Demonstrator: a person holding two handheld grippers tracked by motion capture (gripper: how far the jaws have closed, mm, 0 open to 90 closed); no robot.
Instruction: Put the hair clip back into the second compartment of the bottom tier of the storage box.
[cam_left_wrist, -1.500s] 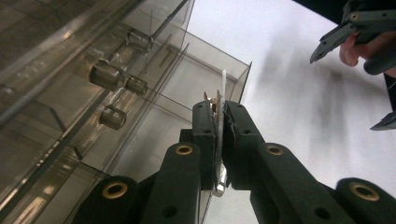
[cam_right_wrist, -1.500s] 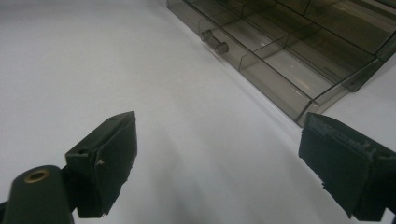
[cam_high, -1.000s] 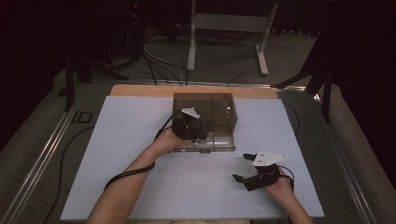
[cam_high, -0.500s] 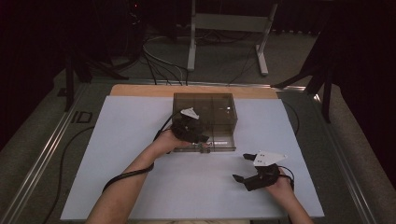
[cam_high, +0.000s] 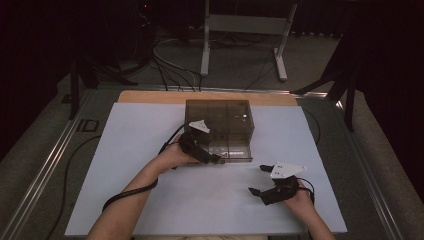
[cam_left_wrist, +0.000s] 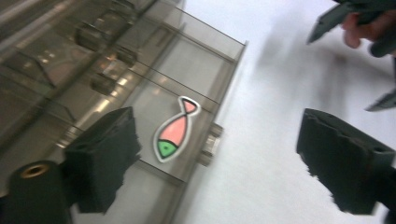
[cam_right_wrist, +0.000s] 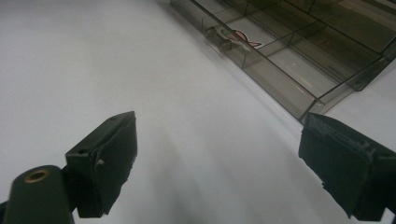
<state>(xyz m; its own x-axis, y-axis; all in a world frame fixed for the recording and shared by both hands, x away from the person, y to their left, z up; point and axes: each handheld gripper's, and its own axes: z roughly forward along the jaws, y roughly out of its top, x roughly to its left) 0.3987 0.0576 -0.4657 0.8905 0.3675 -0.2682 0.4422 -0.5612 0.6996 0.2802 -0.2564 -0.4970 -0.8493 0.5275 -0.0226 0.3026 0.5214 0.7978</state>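
While its jaws have just been opening and now stand wide with nothing between them, the left gripper (cam_left_wrist: 219, 158) hangs over the knob (cam_left_wrist: 210, 144) of the smoky drawer box (cam_high: 220, 127) mid-table, whereas the right gripper (cam_high: 260, 181) rests open nearby.

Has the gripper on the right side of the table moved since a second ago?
No. The right gripper sits at the same spot on the white sheet, just as far from the smoky drawer box.

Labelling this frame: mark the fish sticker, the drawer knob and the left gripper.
fish sticker (cam_left_wrist: 173, 133), left gripper view, on its pink body.
drawer knob (cam_left_wrist: 211, 142), left gripper view, on its metal barrel.
left gripper (cam_left_wrist: 219, 163), left gripper view, midway between its open jaws.
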